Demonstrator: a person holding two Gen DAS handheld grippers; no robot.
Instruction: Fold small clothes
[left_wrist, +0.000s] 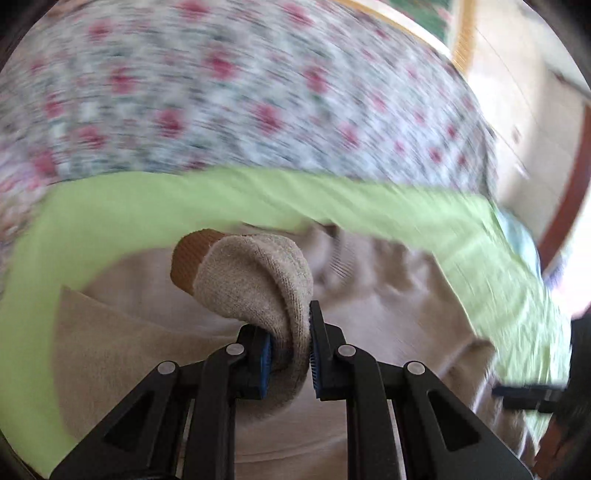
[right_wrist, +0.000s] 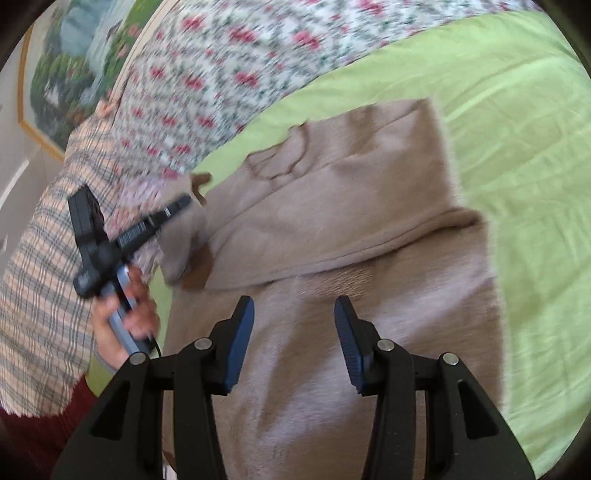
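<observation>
left tongs (left_wrist: 290, 354) clamped on beige sleeve cuff (left_wrist: 255, 291), right tongs (right_wrist: 293, 343) agape and empty over the sweater (right_wrist: 332, 229) ahead; could slip free under a hasty swing.

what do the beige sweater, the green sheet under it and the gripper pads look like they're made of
Beige sweater: soft knit, probably wool or a blend; looped stitches show on the fold pinched in the left hand-held gripper.
Green sheet: thin, matte woven cloth, likely cotton; fine creases.
Gripper pads: blue, finely ribbed, rubbery-looking, on black matte plastic fingers.
</observation>
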